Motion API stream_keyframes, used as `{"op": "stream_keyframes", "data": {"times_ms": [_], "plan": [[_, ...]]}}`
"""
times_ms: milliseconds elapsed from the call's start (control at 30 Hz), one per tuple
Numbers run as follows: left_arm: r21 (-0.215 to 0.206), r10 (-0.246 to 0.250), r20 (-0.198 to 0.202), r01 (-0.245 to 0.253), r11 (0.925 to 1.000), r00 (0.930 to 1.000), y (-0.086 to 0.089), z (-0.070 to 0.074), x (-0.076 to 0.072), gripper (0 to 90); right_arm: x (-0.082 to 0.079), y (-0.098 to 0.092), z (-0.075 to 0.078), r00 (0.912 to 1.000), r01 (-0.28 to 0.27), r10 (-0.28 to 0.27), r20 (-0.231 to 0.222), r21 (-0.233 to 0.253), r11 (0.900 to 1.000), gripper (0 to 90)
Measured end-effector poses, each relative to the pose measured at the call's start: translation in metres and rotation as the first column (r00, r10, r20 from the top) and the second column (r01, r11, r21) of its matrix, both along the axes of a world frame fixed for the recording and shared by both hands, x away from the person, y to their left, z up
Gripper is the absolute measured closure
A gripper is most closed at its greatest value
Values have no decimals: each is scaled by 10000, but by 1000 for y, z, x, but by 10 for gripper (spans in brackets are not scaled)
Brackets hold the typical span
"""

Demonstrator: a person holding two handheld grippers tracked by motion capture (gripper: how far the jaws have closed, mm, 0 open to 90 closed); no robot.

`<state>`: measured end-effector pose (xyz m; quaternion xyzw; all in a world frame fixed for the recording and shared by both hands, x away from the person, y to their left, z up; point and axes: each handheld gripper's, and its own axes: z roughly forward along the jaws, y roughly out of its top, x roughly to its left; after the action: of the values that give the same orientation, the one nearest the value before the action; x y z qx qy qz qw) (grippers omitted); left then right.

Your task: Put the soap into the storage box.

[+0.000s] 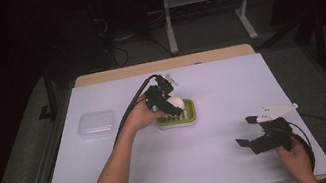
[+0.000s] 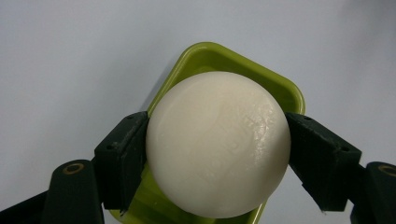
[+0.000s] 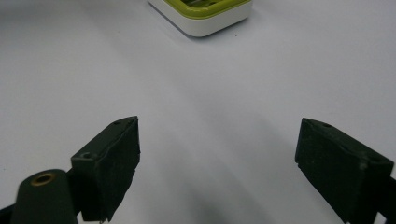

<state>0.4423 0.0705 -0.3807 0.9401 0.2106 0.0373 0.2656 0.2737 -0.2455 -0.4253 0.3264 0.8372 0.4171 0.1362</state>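
Left gripper (image 1: 169, 101) has its jaws clamped on opposite sides of a round, cream-white bar of soap (image 2: 218, 143), holding it directly over a green, rounded-rectangular plastic soap dish (image 2: 201, 58) near mid-table. Right gripper (image 1: 254, 132) hovers over the white table cover (image 1: 203, 155) at the near right, jaws spread wide and holding nothing; a clear plastic lid (image 1: 96, 124) lies left of the dish

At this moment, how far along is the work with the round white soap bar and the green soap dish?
Done: the left gripper is shut on the round white soap bar, a jaw on each side. In hand: the bar sits at or just above the green soap dish; contact cannot be told. Left: releasing or moving it; the clear plastic lid lies apart, and the right gripper waits open.
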Motion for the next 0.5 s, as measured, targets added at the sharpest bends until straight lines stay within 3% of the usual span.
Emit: {"op": "stream_keyframes", "data": {"times_ms": [500], "plan": [[104,101,-141,-100,9999,9998,-3,-8,2,249,1,1,0,10000,-9,9,3,11,10000,132]]}}
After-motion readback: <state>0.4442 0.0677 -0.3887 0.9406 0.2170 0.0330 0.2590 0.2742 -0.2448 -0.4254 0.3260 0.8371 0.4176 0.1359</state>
